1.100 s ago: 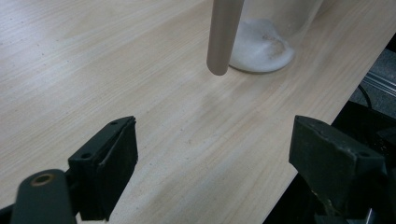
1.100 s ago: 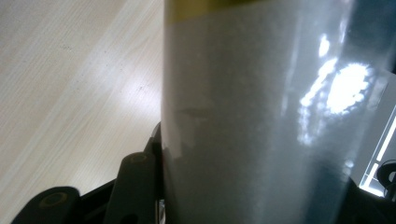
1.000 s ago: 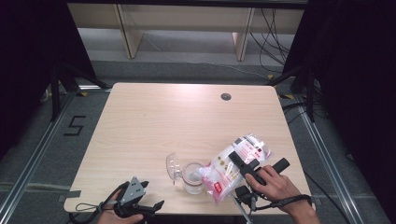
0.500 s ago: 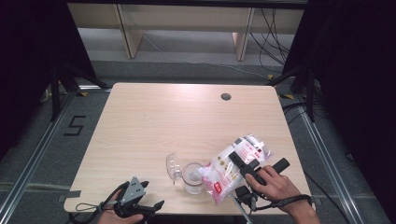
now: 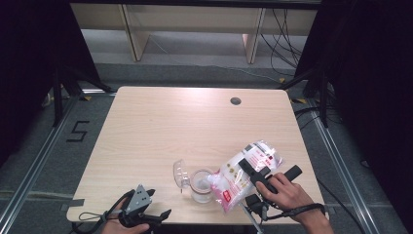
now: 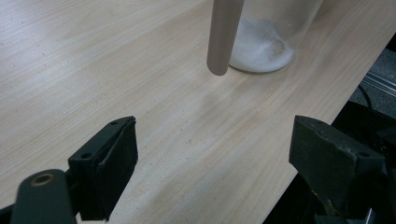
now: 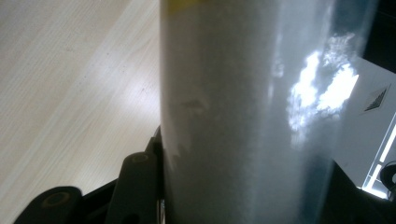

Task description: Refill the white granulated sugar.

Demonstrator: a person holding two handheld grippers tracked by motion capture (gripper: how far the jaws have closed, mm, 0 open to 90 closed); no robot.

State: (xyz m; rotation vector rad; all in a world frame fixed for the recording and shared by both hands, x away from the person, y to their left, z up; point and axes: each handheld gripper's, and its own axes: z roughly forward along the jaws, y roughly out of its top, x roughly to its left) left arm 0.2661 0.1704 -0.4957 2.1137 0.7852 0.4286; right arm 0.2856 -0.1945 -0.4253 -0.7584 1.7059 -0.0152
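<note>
A clear bag of white grains with a pink label (image 5: 242, 171) lies tilted, its lower end over the mouth of a clear cup (image 5: 201, 185) near the table's front edge. My right gripper (image 5: 255, 171) is shut on the bag's middle; in the right gripper view the bag (image 7: 243, 93) sits between the jaws and hides the right one. The cup (image 6: 266, 42) holds a low layer of white grains, with a tan rod (image 6: 224, 37) in front of it. My left gripper (image 5: 146, 217) rests at the front left edge, and its jaws (image 6: 212, 140) stand wide open over bare wood.
A clear lid (image 5: 180, 172) stands on edge just left of the cup. The wooden table (image 5: 195, 122) has a round cable hole (image 5: 235, 101) at the back right. Dark frame posts and a grey floor surround the table.
</note>
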